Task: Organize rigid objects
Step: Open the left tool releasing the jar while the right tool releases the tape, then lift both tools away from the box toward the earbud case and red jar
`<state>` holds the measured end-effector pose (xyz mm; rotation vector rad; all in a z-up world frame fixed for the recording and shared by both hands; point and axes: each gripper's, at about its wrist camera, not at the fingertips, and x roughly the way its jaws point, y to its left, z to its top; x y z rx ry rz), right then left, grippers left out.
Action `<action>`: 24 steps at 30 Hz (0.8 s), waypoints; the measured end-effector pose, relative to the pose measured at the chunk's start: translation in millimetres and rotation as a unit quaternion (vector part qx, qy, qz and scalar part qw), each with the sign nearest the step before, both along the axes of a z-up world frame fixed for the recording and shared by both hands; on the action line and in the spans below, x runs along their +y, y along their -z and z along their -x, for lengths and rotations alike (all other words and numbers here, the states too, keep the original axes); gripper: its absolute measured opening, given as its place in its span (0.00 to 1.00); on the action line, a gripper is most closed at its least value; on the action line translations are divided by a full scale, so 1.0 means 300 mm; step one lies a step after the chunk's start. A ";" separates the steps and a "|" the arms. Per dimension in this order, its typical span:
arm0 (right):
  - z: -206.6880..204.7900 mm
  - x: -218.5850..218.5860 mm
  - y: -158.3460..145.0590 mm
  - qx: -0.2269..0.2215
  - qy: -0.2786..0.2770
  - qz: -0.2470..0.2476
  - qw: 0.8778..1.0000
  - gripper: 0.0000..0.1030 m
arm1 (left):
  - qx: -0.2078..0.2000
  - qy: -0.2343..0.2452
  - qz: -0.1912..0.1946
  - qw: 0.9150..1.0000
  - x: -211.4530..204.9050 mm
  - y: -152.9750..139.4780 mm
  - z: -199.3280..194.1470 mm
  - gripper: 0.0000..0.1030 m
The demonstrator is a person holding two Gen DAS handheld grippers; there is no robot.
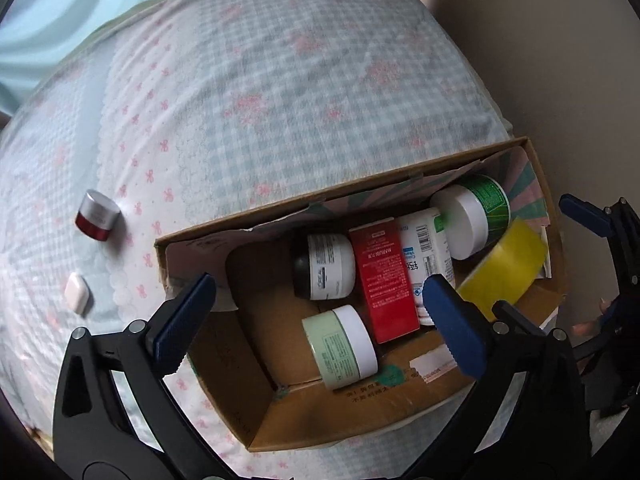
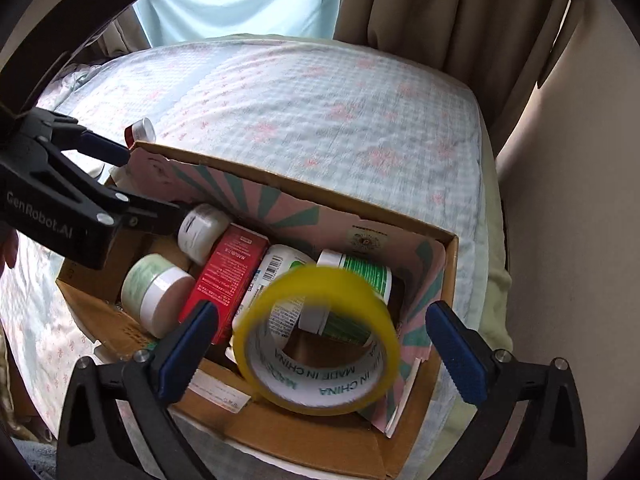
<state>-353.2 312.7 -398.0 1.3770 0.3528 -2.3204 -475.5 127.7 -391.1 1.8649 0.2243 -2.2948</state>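
Note:
A cardboard box [image 1: 360, 196] on the bed holds jars, a red carton [image 1: 386, 280] and a yellow tape roll [image 1: 506, 268]. My left gripper [image 1: 320, 320] is open and empty above the box's near-left part. My right gripper [image 2: 328, 344] is open above the box's right end; the blurred yellow tape roll [image 2: 320, 340] sits between its jaws without touching the pads. A light green jar [image 1: 340, 348] lies in the box near the left gripper. A red and silver jar [image 1: 97, 215] and a small white case [image 1: 76, 292] lie on the sheet left of the box.
The bed [image 1: 280, 100] has a blue checked sheet with pink flowers. A wall [image 2: 580, 200] and beige curtains [image 2: 440, 8] stand to the right. A white jar with a green label [image 1: 472, 216] and a dark jar [image 1: 324, 266] also lie in the box.

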 end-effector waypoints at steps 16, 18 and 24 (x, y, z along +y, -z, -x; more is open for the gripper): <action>-0.045 -0.022 -0.083 0.017 0.009 -0.021 1.000 1.00 | 0.029 0.004 0.023 0.999 -0.013 -0.132 -0.049 1.00; -0.050 -0.024 -0.091 0.013 0.009 -0.031 0.999 1.00 | 0.030 0.002 0.024 0.999 -0.016 -0.151 -0.068 1.00; -0.082 -0.010 -0.184 0.021 0.014 -0.027 0.999 1.00 | 0.049 -0.007 0.041 0.998 -0.021 -0.277 -0.161 1.00</action>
